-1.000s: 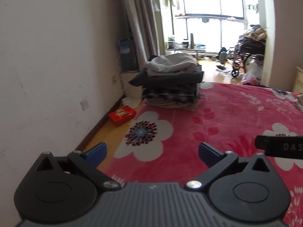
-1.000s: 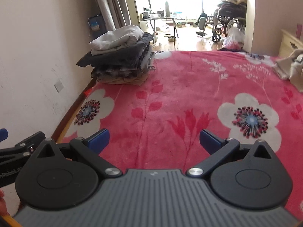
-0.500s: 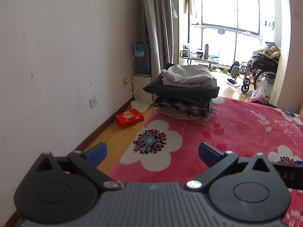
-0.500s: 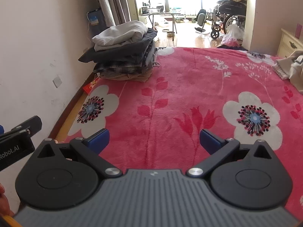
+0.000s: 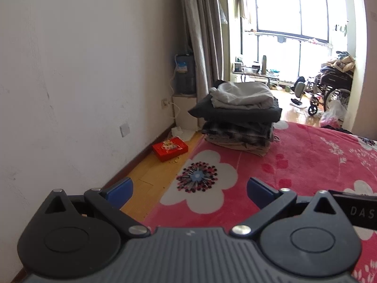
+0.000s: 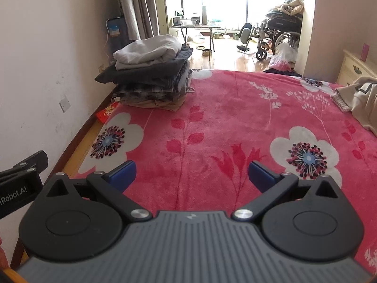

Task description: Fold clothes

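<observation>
A stack of folded clothes [image 5: 240,115], grey and dark with a plaid layer, sits on the far left corner of the bed; it also shows in the right wrist view [image 6: 153,73]. A beige unfolded garment [image 6: 362,99] lies at the bed's right edge. My left gripper [image 5: 188,188] is open and empty, held over the bed's near left edge. My right gripper [image 6: 192,174] is open and empty above the red flowered blanket [image 6: 223,129]. Each gripper's body shows at the edge of the other's view.
A white wall [image 5: 82,82] runs close along the left. A red box [image 5: 169,151] lies on the wooden floor strip beside the bed. A wheelchair [image 6: 278,37] and a small table [image 6: 195,27] stand by the window beyond the bed. A cream dresser [image 6: 353,68] stands at the right.
Both grippers have pulled back and tilted up from the bed, so the stack of clothes looks farther off. Both stay open and empty.
</observation>
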Demonstrator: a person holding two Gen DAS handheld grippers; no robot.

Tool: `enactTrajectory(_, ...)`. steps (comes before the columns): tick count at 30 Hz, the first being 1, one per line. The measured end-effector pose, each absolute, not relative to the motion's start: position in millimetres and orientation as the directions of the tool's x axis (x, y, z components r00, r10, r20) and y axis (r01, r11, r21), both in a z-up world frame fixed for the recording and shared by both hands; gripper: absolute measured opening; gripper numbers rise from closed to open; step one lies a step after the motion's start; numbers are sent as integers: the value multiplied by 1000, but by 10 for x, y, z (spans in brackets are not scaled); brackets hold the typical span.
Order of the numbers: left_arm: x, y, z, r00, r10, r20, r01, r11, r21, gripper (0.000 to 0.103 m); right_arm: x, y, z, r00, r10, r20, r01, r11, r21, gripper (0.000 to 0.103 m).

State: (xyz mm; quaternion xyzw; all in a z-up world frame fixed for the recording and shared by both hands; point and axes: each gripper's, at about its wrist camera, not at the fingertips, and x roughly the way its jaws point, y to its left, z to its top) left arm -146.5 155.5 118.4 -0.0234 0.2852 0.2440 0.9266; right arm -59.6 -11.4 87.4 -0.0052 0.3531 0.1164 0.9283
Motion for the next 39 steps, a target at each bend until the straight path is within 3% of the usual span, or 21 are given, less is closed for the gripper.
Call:
enactTrajectory(10, -1457, 1584, 1148, 703, 430, -566, -460, 882, 98, 103, -645, -29, 891, 733, 219, -643, -248, 968, 48, 102)
enactTrajectory(31, -1475, 1532, 1188, 693, 491, -527, -487, 859, 160, 103, -669, 12, 877, 726, 229, -649, -258, 965, 51, 102)
enactTrajectory(39, -1474, 1542, 1177, 699, 456, -551, -460, 877, 142, 103, -676, 38, 868, 722, 228, -653, -262, 964, 46, 102)
